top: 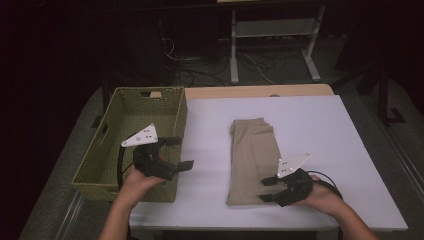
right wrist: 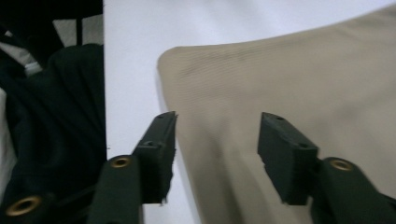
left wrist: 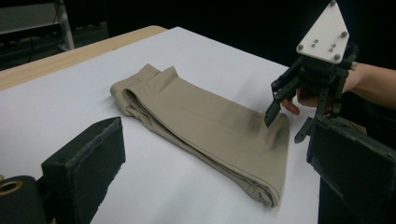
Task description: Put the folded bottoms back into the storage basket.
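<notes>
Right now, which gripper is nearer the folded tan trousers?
Right. The right gripper hangs open at the near end of the folded tan trousers, jaws over the cloth. The left gripper sits open off to their left, beside the wicker basket, with bare table between.

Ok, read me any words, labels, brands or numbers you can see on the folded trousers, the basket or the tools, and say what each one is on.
None: no readable text anywhere.
Folded beige trousers: plain cloth, no tag or print visible.
Woven basket: no label.
Grey plates on the left tool and right tool: only small screw dots, no writing.
</notes>
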Tool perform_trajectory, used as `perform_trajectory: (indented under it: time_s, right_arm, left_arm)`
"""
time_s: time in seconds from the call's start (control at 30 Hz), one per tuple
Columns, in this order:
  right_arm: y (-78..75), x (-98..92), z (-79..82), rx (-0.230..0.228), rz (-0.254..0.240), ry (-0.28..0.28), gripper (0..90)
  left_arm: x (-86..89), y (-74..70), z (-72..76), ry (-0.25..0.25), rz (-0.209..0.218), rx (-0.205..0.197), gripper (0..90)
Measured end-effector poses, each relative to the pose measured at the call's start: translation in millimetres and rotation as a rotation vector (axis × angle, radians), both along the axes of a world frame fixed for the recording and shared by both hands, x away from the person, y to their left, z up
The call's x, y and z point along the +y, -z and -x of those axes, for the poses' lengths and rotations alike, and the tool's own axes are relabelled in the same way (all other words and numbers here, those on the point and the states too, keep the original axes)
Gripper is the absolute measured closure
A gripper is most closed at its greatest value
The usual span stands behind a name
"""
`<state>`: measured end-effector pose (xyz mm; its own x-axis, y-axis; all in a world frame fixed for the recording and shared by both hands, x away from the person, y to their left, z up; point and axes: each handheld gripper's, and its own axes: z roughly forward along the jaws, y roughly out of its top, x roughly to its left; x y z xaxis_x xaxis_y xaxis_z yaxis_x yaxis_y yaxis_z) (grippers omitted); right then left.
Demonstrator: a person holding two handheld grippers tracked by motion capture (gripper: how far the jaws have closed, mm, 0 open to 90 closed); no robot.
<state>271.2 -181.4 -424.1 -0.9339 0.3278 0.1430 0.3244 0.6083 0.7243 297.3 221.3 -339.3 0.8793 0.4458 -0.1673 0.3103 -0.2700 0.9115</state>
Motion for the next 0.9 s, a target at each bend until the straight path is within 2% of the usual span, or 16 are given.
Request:
perform_trajectory:
  time_s: [0.17,0.2,0.3,0.37,0.47,0.6,0.9]
  right_arm:
    - [-3.0,-15.2,3.1,-0.019,-0.041,0.077,33.8]
    - [-3.0,-15.2,3.1,-0.019,-0.041,0.077,33.8]
    - [-4.7,-24.7,6.2,-0.043,-0.056,0.128,29.1]
    - [-4.0,-33.8,8.3,-0.048,-0.062,0.175,25.9]
    - [-3.8,-42.3,10.6,-0.043,-0.084,0.211,21.6]
    - [-2.2,-51.5,12.7,-0.042,-0.107,0.255,15.5]
    - [4.5,-62.0,21.1,-0.044,-0.115,0.313,9.3]
  left_arm:
    - [0.0,0.0,0.0,0.001,0.0,0.0,4.7]
    - [0.0,0.0,-0.1,0.001,0.0,0.0,4.7]
    - [-0.1,0.0,0.1,0.002,-0.002,0.0,4.7]
    - [-0.2,-0.1,0.2,0.002,-0.002,-0.002,4.7]
    - [-0.2,0.0,0.1,0.001,-0.002,0.0,4.7]
    - [-0.2,0.0,0.1,0.001,-0.001,0.0,4.7]
    - [-0.3,-0.1,0.2,0.0,-0.003,0.0,4.7]
